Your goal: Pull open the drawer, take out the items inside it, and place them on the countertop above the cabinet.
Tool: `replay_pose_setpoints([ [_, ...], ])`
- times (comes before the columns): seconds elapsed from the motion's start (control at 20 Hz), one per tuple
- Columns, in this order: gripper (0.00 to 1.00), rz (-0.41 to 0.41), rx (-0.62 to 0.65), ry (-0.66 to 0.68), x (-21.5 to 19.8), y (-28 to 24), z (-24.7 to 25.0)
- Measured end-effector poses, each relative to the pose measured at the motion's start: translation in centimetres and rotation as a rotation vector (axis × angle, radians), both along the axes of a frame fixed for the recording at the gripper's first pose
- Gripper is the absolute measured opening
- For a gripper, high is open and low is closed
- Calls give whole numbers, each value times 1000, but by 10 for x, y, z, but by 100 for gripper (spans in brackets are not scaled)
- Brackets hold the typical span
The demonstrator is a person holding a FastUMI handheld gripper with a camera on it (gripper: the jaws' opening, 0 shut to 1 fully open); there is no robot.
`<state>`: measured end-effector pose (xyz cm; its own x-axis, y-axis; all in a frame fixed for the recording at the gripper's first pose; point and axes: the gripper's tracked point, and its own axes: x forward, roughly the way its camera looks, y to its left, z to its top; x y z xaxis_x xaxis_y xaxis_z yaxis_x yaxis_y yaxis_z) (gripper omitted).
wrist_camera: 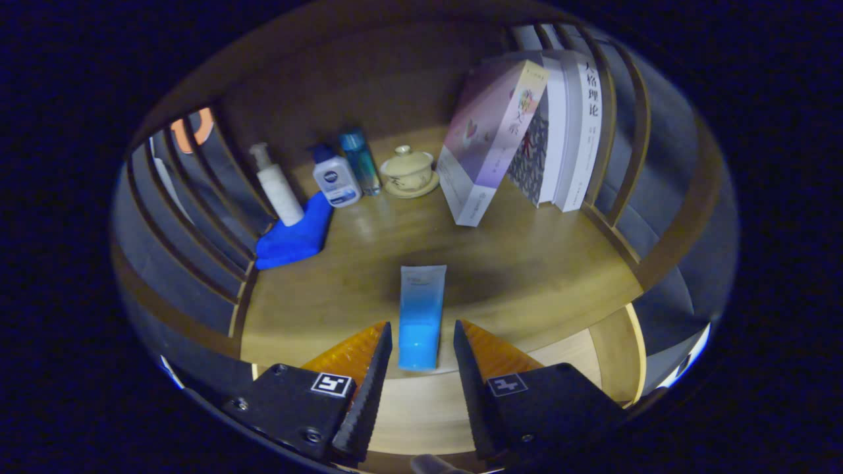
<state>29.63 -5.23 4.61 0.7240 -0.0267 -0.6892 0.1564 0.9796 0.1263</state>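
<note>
On the desk (540, 276), along the back, stand a white pump bottle (276, 185), a squat white bottle (335, 178) with a dark cap and a slim blue bottle (360, 160); their contents cannot be told. Beside them sits a lidded cup (408, 171) on a saucer, closed. A blue cloth (294, 237) lies under and before the pump bottle. To the right, books (560, 131) lean against the slatted side. The tube (421, 313), white fading to blue, lies flat on the desk, its cap end between the fingertips of the hand-held gripper (421, 342). The fingers are spread wider than the tube, with gaps on both sides, not touching it.
</note>
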Motion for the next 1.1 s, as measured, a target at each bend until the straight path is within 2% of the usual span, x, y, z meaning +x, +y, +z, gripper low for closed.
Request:
replay_pose_setpoints([
  [0.4,61,140,-73,-324,-99,20,50],
  [0.55,61,149,-18,-423,-135,19,56],
  [0.7,61,163,-45,-580,-169,12,69],
  [0.85,100,138,-118,-744,-207,1,72],
  [1.1,100,148,-188,-860,-254,7,34],
])
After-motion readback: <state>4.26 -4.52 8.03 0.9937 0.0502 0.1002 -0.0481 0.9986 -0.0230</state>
